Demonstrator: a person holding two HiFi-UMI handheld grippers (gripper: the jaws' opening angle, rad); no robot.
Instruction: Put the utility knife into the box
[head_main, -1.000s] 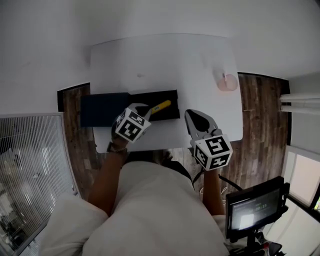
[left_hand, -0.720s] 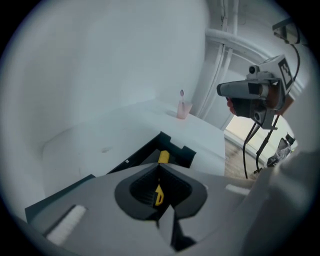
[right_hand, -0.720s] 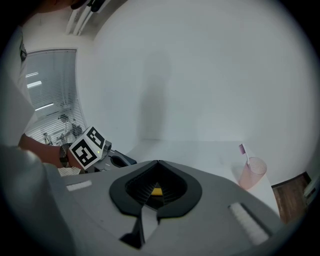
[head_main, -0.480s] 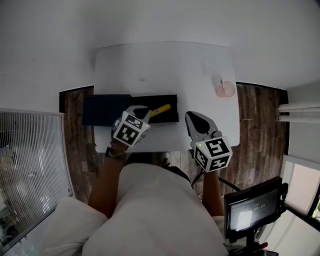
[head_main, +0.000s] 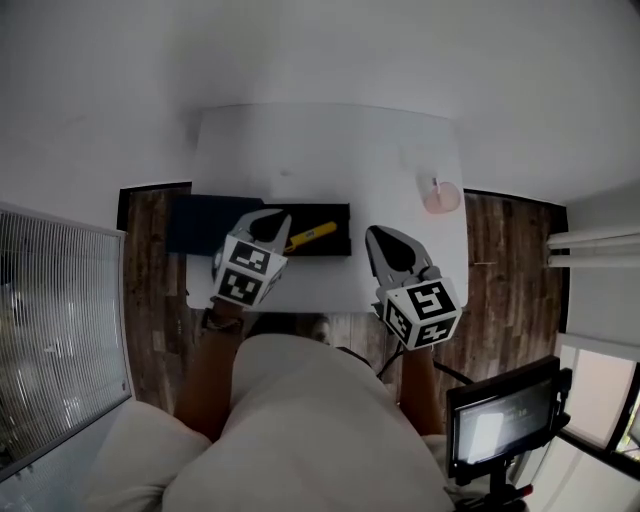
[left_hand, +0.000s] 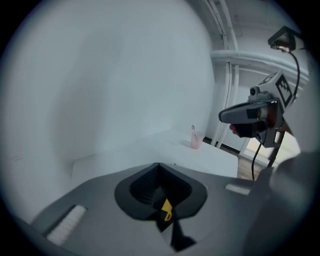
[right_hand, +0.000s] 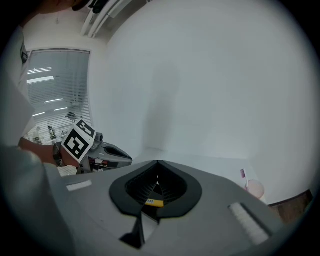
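Navy lid (head_main: 200, 222) overhangs the desk's (head_main: 330, 150) left edge; left tongs (head_main: 280, 220) closed, empty, over the black box's (head_main: 340, 245) left end; yellow utility knife (head_main: 312, 234) lies inside the box, near the front-left corner; right tongs (head_main: 374, 237) closed, empty, at the front edge; pink cup (head_main: 440, 197) at the right edge.

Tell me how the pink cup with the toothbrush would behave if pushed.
The pink cup looks small, so probably light and quick to slide. The toothbrush standing in it rises above the rim, which may make it tippy. Near the table edge, a shove could drop it.
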